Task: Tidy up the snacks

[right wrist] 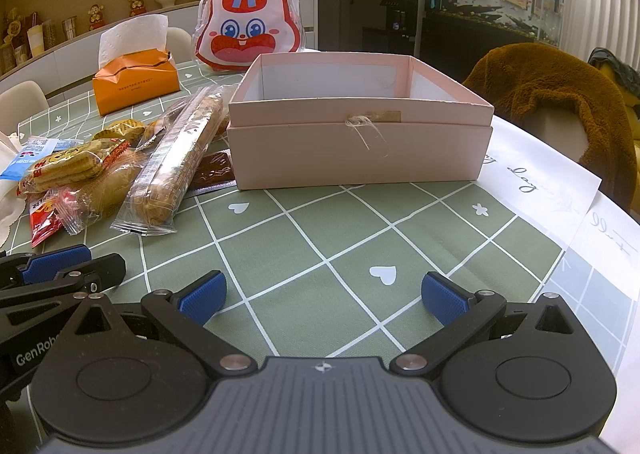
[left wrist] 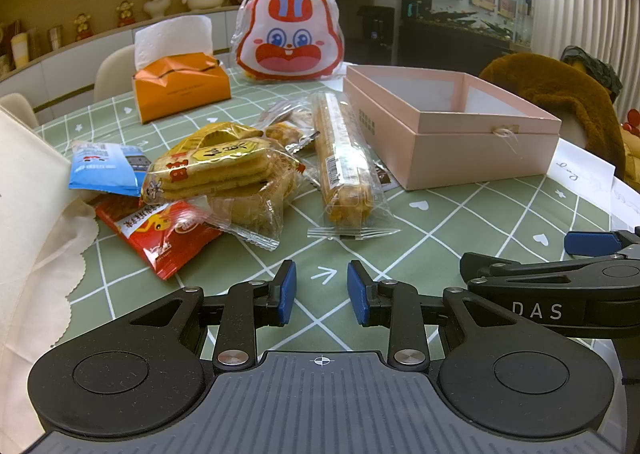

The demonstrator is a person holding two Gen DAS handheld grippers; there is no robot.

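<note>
**Waiting beside an empty box**

Lying heaped on the green checked table: clear-wrapped biscuit and cake snack packets, just left of the open pink cardboard box. Left gripper jaws narrowly apart, empty; right gripper jaws wide, empty.

Brown packet perhaps half-hidden under box

I see the pink box sitting open and empty. Left of it lies my snack pile: a long clear cookie pack just beside the box, then yellow biscuits, a red packet and a blue packet.
</note>
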